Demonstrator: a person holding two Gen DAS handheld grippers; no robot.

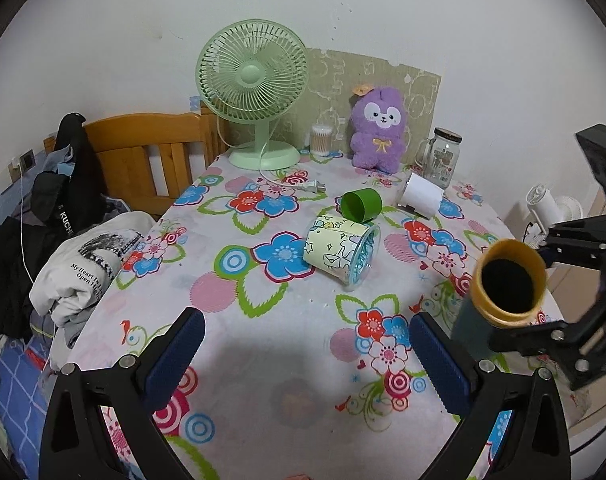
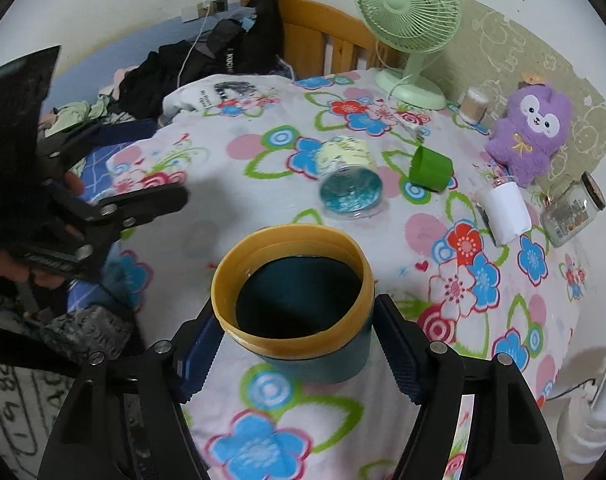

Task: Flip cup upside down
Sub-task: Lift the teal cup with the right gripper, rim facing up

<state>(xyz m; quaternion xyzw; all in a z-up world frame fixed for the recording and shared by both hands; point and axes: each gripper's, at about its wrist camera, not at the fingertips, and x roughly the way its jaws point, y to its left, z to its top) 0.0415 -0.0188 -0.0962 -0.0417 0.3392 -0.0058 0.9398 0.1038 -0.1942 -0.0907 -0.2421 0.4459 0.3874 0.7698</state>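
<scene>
Clamping yellow-rimmed cup point(image 2: 299, 308), right gripper point(image 2: 295, 344), left gripper point(image 1: 307, 344) spread empty, tipped patterned cup point(image 1: 341, 250) beyond

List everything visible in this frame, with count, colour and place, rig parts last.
cup: 1, teal with yellow rim, in right gripper
green cup: 1, on its side, mid-table
patterned cup: 1, pale yellow, on its side, mid-table
white cup: 1, on its side, near jar
jar: 1, clear glass, back right
plush: 1, purple, back
swab box: 1, clear, beside plush
fan: 1, mint green, back left
tablecloth: 1, floral
clothes: pile, left of table
left gripper: open, empty
right gripper: shut on cup
</scene>
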